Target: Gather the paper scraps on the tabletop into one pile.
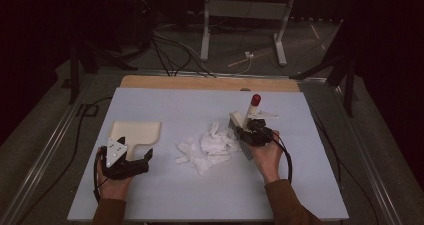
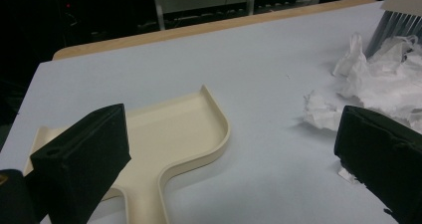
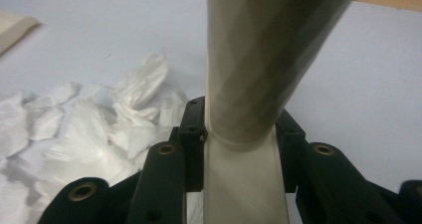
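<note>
Right gripper (image 1: 251, 130) clamped on brush (image 1: 243, 132) handle, bristles touching the right side of the crumpled paper (image 1: 207, 147) mid-table. Dustpan (image 1: 134, 135) lies toward the left edge, mouth away from the person, handle near the left gripper (image 1: 134, 162), whose jaws stand wide, empty. Sweep direction likely leftward, paper toward pan.

One dustpan (image 1: 136, 133); one brush (image 1: 243, 126); one heap of crumpled paper (image 1: 207, 147); two tools: left tool (image 1: 131, 163), right tool (image 1: 254, 130).
</note>
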The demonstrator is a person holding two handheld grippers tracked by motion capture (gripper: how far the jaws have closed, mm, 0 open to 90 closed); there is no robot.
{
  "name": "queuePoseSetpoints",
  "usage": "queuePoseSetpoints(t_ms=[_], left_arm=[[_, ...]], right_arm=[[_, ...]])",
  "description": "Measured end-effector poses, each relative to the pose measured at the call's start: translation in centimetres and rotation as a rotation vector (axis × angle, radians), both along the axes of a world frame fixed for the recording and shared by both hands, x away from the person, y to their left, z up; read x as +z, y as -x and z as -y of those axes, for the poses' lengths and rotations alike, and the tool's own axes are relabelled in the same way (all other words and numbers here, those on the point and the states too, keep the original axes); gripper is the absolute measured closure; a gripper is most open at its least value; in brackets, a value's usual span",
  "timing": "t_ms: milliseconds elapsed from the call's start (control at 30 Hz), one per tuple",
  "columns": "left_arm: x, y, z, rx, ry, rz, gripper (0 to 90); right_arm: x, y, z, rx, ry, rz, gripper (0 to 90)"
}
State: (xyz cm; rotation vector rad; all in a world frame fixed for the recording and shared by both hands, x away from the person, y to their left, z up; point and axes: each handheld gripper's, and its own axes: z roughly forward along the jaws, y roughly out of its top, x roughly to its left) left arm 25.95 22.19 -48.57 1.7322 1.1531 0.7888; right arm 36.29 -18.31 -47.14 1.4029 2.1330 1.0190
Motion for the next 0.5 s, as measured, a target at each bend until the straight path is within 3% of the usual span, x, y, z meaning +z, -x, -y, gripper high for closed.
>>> queuePoseSetpoints(t_ms=[500], left_arm=[[0.0,0.0,0.1,-0.006,-0.006,-0.002,1.9]], right_arm=[[-0.1,0.4,-3.3,0.065,-0.026,-0.008,67.0]])
